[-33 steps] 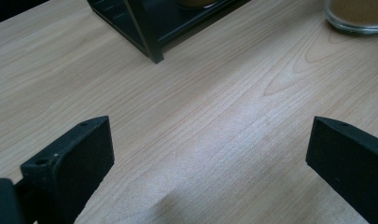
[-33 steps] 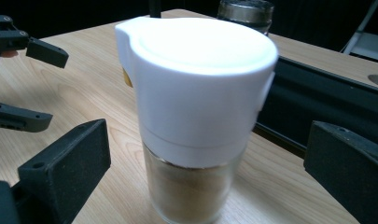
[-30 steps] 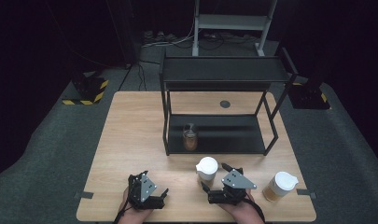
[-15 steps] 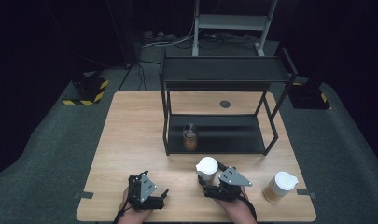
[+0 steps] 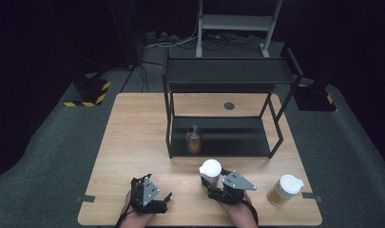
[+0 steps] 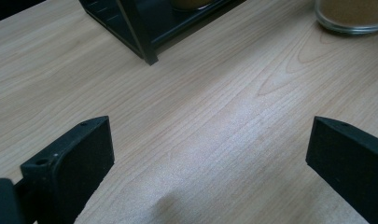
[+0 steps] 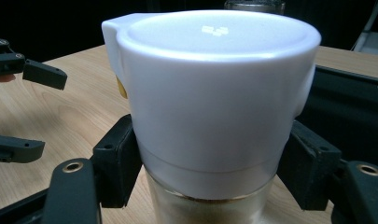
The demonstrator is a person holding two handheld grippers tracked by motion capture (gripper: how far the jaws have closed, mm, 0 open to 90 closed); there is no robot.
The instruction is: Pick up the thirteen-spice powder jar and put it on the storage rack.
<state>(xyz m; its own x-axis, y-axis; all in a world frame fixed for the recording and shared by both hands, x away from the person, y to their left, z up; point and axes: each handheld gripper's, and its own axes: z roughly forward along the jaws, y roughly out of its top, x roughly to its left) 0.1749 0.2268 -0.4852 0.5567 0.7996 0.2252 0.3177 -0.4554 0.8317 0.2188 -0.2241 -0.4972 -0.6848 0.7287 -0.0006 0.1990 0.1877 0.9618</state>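
- The right tongs point(image 5: 213, 183) have just been closing, and their jaws now press on either side of the white-lidded jar point(image 5: 210, 170), just under the lid's rim; a second ago they stood wide beside it.
- The jar stands upright on the counter point(image 5: 133, 142), near its front edge, just in front of the black shelf rack point(image 5: 228, 76).
- The left tongs point(image 5: 165, 198) gape wide over bare wood at the near left, holding nothing; they have not shifted.
- A second lidded jar point(image 5: 285, 189) waits at the near right, and an open jar point(image 5: 193, 139) sits on the rack's lower shelf.
- With the grip made, the jar looks ready to be lifted, probably toward the rack.
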